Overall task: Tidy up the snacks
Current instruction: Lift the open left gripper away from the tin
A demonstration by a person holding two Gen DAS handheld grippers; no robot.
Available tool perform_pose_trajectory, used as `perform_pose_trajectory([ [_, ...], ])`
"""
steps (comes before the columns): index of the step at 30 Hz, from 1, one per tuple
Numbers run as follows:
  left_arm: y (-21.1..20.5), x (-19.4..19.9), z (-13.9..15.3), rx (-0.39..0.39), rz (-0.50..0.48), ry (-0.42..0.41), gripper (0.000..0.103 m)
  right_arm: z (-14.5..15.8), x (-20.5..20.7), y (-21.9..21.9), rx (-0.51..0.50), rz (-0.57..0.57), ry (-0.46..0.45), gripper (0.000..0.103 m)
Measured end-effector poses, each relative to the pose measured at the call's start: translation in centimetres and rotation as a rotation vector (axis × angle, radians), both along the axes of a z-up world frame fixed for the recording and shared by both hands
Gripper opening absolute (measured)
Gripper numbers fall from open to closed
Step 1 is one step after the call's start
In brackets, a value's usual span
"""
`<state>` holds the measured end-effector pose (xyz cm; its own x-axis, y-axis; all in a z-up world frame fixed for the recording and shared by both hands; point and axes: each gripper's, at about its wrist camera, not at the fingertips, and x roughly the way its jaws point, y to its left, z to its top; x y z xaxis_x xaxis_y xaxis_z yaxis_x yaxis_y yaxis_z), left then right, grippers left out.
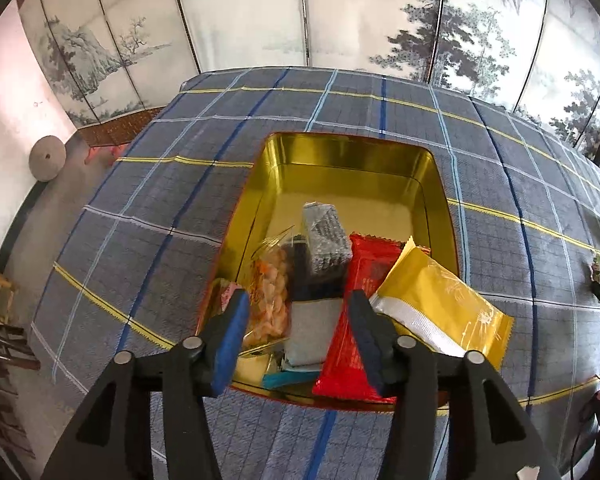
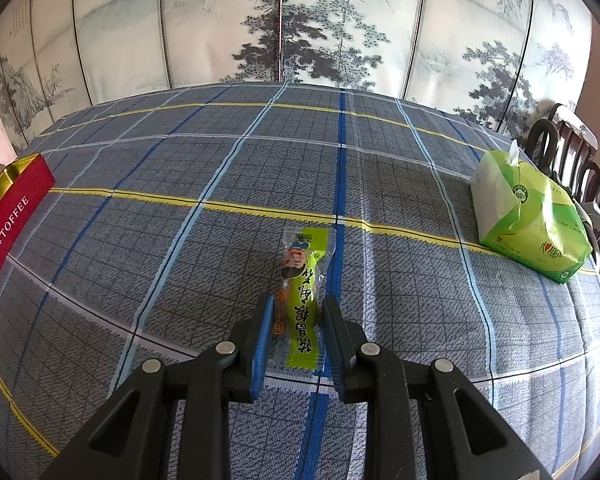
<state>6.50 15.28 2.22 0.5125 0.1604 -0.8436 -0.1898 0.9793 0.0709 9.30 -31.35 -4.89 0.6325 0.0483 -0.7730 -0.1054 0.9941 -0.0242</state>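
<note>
Currently our left claw (image 1: 298,320) hangs over the near end of the tin (image 1: 352,148), fingers parted, pads touching nothing. Between and below them sits a white packet (image 1: 310,332), loose in the tin. Just left of it lies a clear bag of orange snacks (image 1: 272,300); just right, a red wrapper (image 1: 352,320) with its near end up on the tin's near rim. A grey-black packet (image 1: 326,244) leans behind the white one. A yellow pouch (image 1: 444,308) lies across the tin's right rim, overhanging the cloth (image 1: 140,220). The tin's far half shows bare gold.

Our right claw (image 2: 298,320) is closed on a green snack stick (image 2: 304,300), both pads against its sides. The stick lies lengthwise between the fingers, its far end pointing away from us and resting on the cloth, near the middle of the table. At the left edge the tin's red wall shows, lettered TOFFEE. A green tissue pack (image 2: 528,216) sits by the right edge, well apart from the stick.
</note>
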Motion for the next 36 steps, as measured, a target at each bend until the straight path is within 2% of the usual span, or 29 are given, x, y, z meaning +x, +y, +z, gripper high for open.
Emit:
perform_pose_trajectory([
  [9, 0.3, -2.2, 1.2, 0.007, 0.018, -0.039, 0.062, 0.0, 0.1, 0.4, -0.021, -0.002, -0.003, 0.024],
  [25, 0.5, -5.2, 1.8, 0.049, 0.029, -0.065, 0.069, 0.2, 0.1, 1.7, -0.021, -0.086, 0.018, 0.024],
  [36, 0.6, -5.7, 1.7, 0.07, 0.045, -0.079, 0.075, 0.7, 0.2, 2.8, -0.004, -0.131, 0.039, 0.023],
])
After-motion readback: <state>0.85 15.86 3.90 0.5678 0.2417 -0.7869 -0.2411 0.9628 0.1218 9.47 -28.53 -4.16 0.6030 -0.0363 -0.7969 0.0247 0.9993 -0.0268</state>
